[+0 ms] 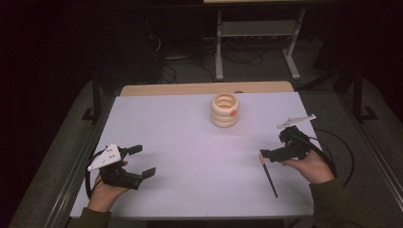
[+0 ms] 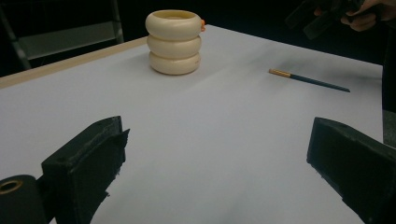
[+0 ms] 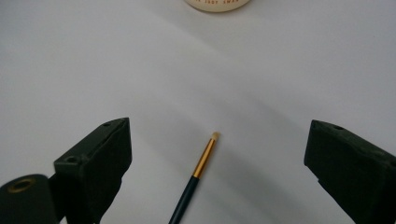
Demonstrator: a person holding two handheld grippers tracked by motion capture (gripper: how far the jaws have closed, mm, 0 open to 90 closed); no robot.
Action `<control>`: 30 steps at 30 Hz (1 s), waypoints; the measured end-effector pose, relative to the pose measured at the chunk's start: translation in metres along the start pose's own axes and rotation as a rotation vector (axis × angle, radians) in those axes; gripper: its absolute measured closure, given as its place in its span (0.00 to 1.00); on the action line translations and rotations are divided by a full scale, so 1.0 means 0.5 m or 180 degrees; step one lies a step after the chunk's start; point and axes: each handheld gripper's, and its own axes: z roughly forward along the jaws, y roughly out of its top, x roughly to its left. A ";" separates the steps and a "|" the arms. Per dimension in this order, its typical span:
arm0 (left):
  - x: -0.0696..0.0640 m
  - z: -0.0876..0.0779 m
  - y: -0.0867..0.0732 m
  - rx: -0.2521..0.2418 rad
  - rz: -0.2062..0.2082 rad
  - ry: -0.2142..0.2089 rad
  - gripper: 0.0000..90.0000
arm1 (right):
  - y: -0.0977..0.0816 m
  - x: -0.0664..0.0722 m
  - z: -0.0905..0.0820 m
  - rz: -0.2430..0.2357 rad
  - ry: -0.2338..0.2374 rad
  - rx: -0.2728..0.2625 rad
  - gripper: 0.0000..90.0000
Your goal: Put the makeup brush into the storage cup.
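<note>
High view overhead, gripper views low, all sharing pencil point(image 1: 269, 175)

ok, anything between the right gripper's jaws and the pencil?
Nothing: in the right gripper view the pencil lies on bare white table between the open right gripper jaws.

The table point(image 1: 190, 156) has a plain white top with a pale wood strip along its far edge. The ringed holder point(image 1: 225, 110) is cream, built of 3 stacked bulges, with a small orange spot on its side and tiny brown lettering near its base. The pencil point(image 3: 196, 175) has a dark blue-green shaft, a gold band and a cream tip. Both the left gripper point(image 1: 141, 161) and the right gripper point(image 1: 264, 154) are black, each topped by a light grey plate, with a brass-coloured ring near one jaw
</note>
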 end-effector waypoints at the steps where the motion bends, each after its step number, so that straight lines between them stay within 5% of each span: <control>1: 0.000 0.000 0.000 -0.0002 -0.0004 -0.0001 0.04 | 0.000 0.000 0.000 0.0015 0.0005 0.0014 0.08; 30: 0.000 0.000 -0.001 0.0000 -0.0003 -0.0004 0.04 | -0.011 0.003 0.039 0.0108 0.0010 0.0597 0.19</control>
